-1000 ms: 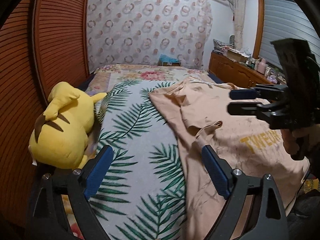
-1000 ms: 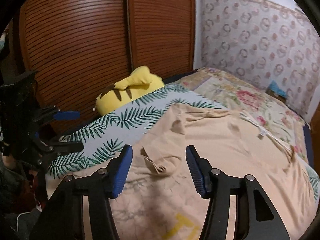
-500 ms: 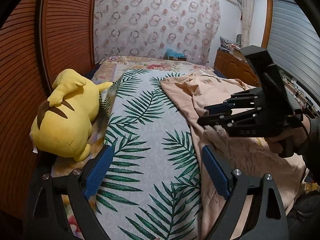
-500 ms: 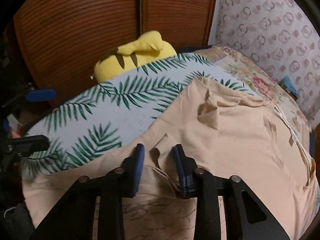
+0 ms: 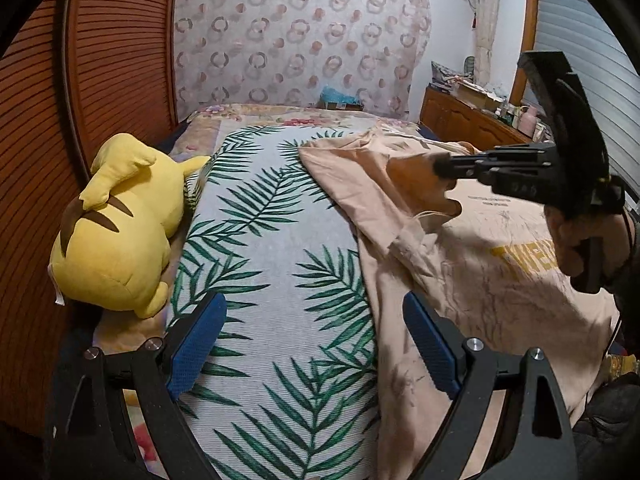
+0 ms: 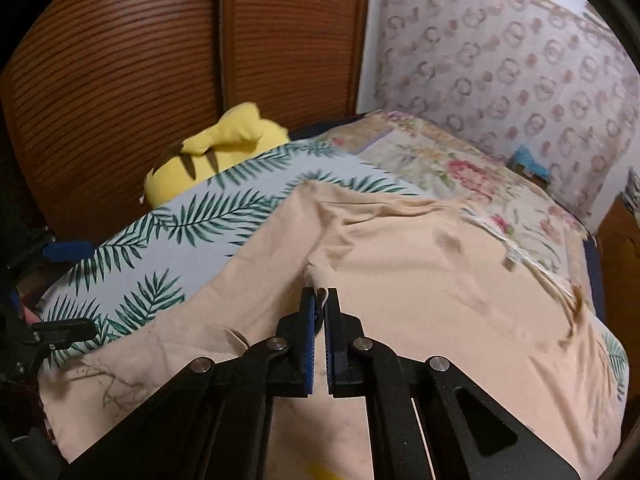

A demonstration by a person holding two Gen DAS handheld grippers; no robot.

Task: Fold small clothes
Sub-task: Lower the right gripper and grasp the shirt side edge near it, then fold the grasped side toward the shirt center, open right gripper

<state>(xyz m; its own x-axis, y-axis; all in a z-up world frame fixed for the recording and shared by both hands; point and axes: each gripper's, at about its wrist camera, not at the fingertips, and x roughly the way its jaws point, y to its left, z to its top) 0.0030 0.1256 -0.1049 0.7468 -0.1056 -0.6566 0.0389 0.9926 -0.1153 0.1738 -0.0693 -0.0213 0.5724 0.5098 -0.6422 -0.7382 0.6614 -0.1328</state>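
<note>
Shirt (image 6: 400, 272) fold in R hand-held gripper (image 6: 319, 304) pinch

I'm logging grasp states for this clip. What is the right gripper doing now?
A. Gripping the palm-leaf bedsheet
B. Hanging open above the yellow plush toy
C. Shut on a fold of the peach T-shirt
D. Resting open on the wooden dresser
C: in the right wrist view, the right gripper has its jaws closed on a pinched-up fold of the peach cotton T-shirt.
</note>
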